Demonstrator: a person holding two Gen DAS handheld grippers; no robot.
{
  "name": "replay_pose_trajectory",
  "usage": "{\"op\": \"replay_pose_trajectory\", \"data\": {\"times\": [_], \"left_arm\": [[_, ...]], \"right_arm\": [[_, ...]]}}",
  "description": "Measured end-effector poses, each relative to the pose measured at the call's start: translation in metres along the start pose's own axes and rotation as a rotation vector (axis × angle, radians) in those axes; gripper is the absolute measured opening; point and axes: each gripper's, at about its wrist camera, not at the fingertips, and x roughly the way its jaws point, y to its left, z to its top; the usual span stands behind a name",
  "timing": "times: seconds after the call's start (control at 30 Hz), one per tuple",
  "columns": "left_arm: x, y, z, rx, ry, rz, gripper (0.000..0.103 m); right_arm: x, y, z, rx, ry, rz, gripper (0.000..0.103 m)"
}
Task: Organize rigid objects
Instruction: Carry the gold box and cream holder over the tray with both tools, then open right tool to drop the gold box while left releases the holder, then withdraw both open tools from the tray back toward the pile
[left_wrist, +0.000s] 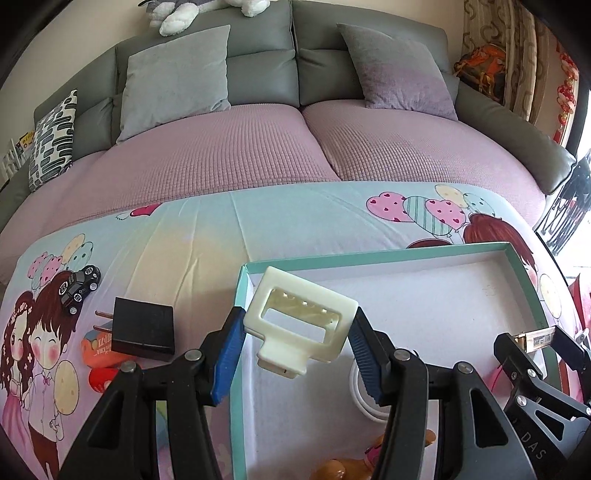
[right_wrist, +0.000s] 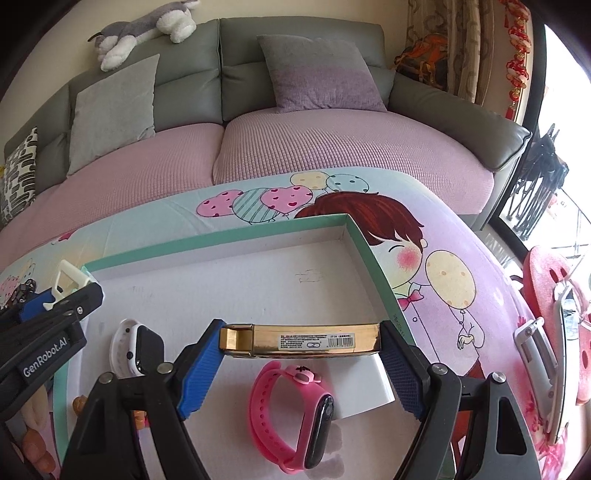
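A cream hair claw clip (left_wrist: 299, 319) hangs over the left corner of a teal-rimmed white box (left_wrist: 369, 258), and my left gripper (left_wrist: 295, 334) is shut on it. My right gripper (right_wrist: 301, 345) is shut on a gold flat case (right_wrist: 299, 339), held lengthwise above the box floor (right_wrist: 221, 291). Under it lie a pink wristband watch (right_wrist: 291, 410) and a white card (right_wrist: 369, 387). A white watch (right_wrist: 129, 349) rests further left in the box. The left gripper with the clip (right_wrist: 68, 277) shows at the left edge of the right wrist view.
On the cartoon-print cloth left of the box lie a black plug adapter (left_wrist: 144, 328), a small black toy car (left_wrist: 79, 288) and an orange packet (left_wrist: 99, 350). A white ring (left_wrist: 360, 391) lies in the box. A grey sofa (left_wrist: 258, 85) with cushions stands behind.
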Motion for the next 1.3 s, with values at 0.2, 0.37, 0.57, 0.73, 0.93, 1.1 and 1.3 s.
{"op": "replay_pose_trajectory", "data": {"times": [0.2,0.37,0.57,0.73,0.93,1.1,1.3], "left_arm": [[0.001,0.002,-0.001,-0.012,0.013,0.006,0.058],[0.0,0.005,0.0,-0.023,0.017,0.011,0.064],[-0.002,0.009,-0.002,-0.036,0.026,0.028,0.065],[-0.006,0.012,-0.002,-0.052,0.021,0.037,0.082],[-0.011,0.018,-0.004,-0.072,0.014,0.064,0.088],[-0.021,0.028,-0.005,-0.107,-0.018,0.086,0.088],[-0.028,0.039,-0.005,-0.148,-0.047,0.101,0.089]], "right_arm": [[0.002,0.004,-0.001,-0.016,0.01,0.001,0.084],[0.003,0.006,-0.002,-0.031,0.015,-0.007,0.084],[0.003,0.009,-0.002,-0.05,0.016,-0.016,0.085],[0.004,0.014,-0.004,-0.081,0.015,-0.035,0.092],[0.002,0.012,-0.003,-0.07,0.003,-0.022,0.102],[0.0,0.014,-0.003,-0.072,-0.013,-0.016,0.103],[-0.003,0.016,-0.001,-0.075,-0.019,-0.013,0.103]]}}
